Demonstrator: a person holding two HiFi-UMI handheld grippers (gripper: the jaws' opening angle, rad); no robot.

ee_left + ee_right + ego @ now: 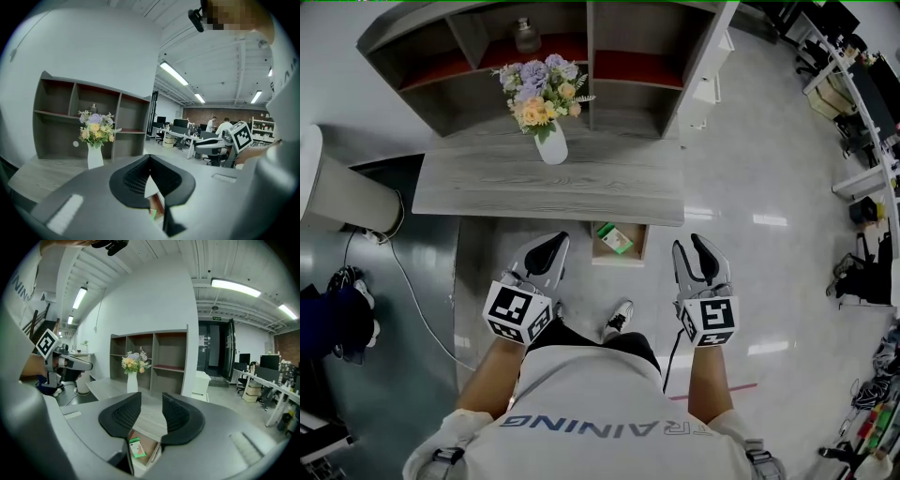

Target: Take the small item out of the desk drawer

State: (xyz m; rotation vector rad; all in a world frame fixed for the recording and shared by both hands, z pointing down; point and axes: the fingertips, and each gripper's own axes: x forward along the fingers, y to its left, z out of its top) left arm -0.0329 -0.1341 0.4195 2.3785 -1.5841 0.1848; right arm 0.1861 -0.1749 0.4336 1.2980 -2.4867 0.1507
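Open office; a grey bench [581, 178] with its drawer [619, 262] pulled out. The green small item [617, 241] lies inside, ahead and about midway between the left gripper [555, 242], fingers clenched and empty, and the right gripper [690, 244], fingers parted around nothing.

A grey wood-grain desk [548, 183] crosses the middle of my head view, and a grey shelf unit [588, 56] with open compartments and reddish shelf boards stands on its far edge at the top of the frame. The floor [750, 187] is pale and glossy and throws back the ceiling lights. A thin cable [417, 300] trails across it at the lower left. Office desks [862, 94] with dark chairs crowd the upper right corner. In my right gripper view, a plain white wall [145, 301] rises behind the shelves, a dark doorway [213, 348] sits right of centre, and a long strip light [236, 287] glows on the ceiling at the upper right. A brick wall [211, 112] closes the far end in my left gripper view.
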